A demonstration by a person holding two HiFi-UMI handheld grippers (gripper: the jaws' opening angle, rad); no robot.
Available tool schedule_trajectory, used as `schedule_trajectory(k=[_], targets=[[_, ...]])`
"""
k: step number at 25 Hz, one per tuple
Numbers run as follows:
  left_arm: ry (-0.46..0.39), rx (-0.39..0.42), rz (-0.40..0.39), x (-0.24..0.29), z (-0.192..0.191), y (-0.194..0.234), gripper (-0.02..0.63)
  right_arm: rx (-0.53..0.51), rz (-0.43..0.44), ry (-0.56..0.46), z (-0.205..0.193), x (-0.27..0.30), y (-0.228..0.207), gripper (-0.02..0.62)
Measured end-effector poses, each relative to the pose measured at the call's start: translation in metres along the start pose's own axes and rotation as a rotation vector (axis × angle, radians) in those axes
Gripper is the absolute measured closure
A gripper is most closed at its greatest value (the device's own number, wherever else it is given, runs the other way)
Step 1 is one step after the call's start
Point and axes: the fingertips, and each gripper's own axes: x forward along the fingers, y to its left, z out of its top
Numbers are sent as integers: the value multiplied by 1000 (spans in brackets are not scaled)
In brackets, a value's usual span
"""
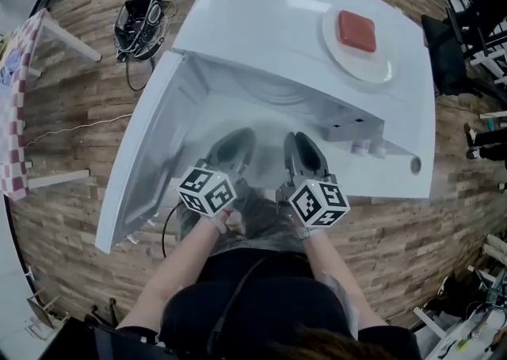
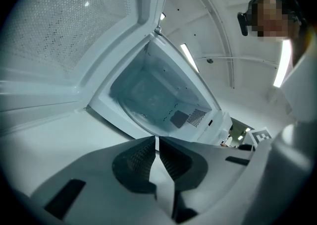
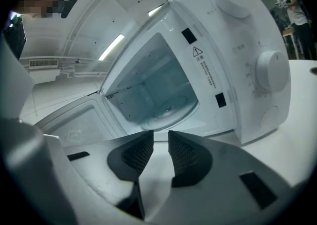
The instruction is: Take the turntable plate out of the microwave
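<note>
The white microwave [image 1: 277, 25] stands with its door [image 1: 142, 152] swung open to the left. Inside the cavity lies the clear glass turntable plate [image 3: 168, 112], also seen in the left gripper view as the turntable plate [image 2: 143, 112]. Both grippers hover just in front of the opening, outside the cavity. My left gripper [image 1: 234, 148] has its jaws shut with nothing between them [image 2: 157, 140]. My right gripper [image 1: 303, 152] shows a narrow gap between its pads, open and empty [image 3: 161, 135]. Neither touches the plate.
On top of the microwave rests a white dish [image 1: 380, 69] with a red block [image 1: 356, 31]. Control dials [image 3: 270, 70] sit right of the opening. A bundle of cables [image 1: 142, 13] lies on the wooden floor; a checked cloth [image 1: 16, 105] hangs far left.
</note>
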Motion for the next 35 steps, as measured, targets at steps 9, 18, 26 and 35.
schedule_trajectory(k=[9,18,26,35], targets=[[46,48,-37,18,5,3,592,18,-117,-30,26,33,-7,471],[78,95,-27,28,8,12,566,115,-244,-42,33,56,-26,419],[61,85,-21,29,13,17,552,267,-329,-50,39,68,-42,408],[51,76,-12,31,21,20,549,390,-359,-91,45,71,-46,408]])
